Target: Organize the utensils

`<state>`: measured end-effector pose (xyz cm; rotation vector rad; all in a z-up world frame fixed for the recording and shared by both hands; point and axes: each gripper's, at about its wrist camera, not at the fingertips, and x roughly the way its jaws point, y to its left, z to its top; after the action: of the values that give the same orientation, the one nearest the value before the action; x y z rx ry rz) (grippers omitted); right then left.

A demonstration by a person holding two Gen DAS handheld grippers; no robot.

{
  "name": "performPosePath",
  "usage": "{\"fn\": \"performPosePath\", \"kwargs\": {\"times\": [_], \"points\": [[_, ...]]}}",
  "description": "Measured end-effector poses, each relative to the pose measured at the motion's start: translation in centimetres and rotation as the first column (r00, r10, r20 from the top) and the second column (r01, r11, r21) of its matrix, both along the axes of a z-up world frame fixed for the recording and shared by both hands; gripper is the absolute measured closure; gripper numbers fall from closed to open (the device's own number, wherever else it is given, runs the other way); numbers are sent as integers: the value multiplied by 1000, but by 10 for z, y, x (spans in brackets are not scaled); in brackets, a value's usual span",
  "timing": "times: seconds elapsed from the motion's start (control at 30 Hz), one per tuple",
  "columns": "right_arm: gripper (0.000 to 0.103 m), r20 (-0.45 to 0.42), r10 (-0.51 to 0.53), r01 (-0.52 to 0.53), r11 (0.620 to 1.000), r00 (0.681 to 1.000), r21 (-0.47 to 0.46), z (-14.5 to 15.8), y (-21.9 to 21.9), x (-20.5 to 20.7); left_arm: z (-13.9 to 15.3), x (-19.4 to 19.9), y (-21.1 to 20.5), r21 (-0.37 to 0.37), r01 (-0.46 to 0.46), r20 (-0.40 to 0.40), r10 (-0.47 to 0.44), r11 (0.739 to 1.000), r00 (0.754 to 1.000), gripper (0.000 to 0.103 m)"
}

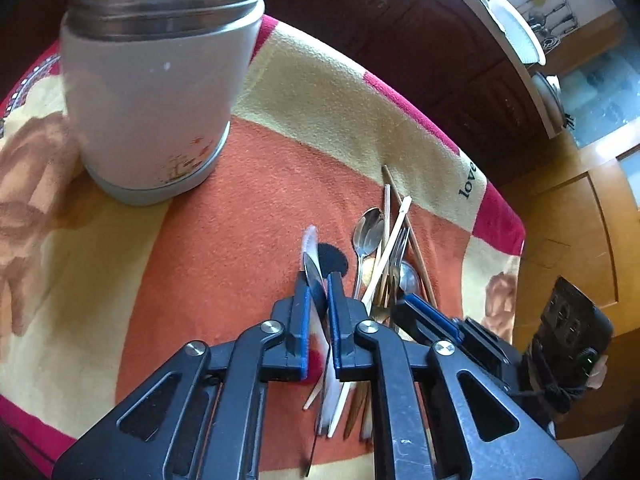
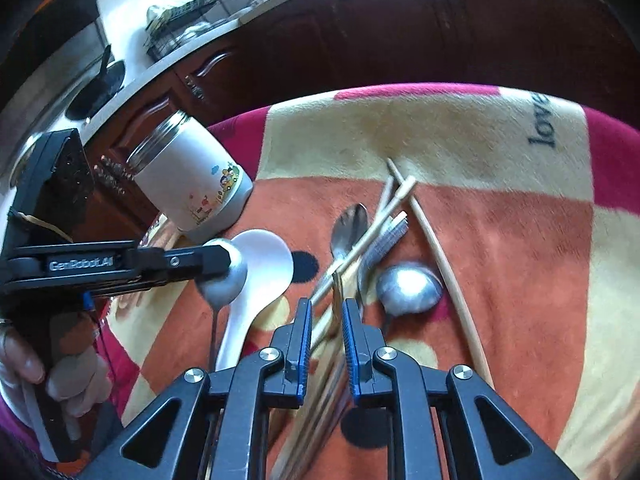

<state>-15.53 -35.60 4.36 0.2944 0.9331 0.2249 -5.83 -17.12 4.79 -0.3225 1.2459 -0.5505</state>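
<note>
My left gripper (image 1: 319,284) is shut on the bowl of a metal spoon (image 1: 314,272), seen edge-on, its thin handle hanging down toward the camera. In the right wrist view the left gripper (image 2: 218,260) holds that metal spoon (image 2: 222,280) above a white plastic spoon (image 2: 264,272) on the cloth. The white steel jar (image 1: 152,100) (image 2: 192,188) stands open-topped at the far left. My right gripper (image 2: 327,308) (image 1: 424,312) is slightly open over the utensil pile, with wooden chopsticks (image 2: 336,288) in the gap, not pressed. The pile holds a teaspoon (image 2: 350,224), a fork (image 2: 386,238) and a round spoon (image 2: 408,288).
A patterned orange, cream and red cloth (image 1: 240,200) (image 2: 520,240) covers the table, whose edge curves off at the far side. Dark wooden cabinets (image 2: 400,40) and a counter with plates (image 1: 516,28) lie beyond. A person's hand (image 2: 24,364) grips the left tool.
</note>
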Motion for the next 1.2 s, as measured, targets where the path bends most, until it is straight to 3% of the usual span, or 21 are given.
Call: {"fn": "performPosePath", "kwargs": {"times": [0.27,0.33,0.43,0.77,0.97,1.2], "points": [[90,-12,47,-48,995,999,-91,-11,11,14,-11,0,17,0,-28,-28,28,1000,999,98],[98,-7,51,-51,995,999,-81,-11,11,15,-13,0,19,-3,-31,-34,31,1000,999,98],[100,-5,51,-51,996,999,-71,-10,10,12,-9,-2,19,-11,-28,-29,27,1000,999,98],[101,98,22,-23,1000,995,9,34,-2,-21,35,-19,27,-64,-1,52,4,998,999,100],[101,184,30,-30,1000,982,-1,72,3,-37,72,-30,38,-91,5,126,6,996,992,101],[101,287,53,-45,998,956,-34,123,24,-27,132,-28,59,-141,-4,239,38,990,970,101]]}}
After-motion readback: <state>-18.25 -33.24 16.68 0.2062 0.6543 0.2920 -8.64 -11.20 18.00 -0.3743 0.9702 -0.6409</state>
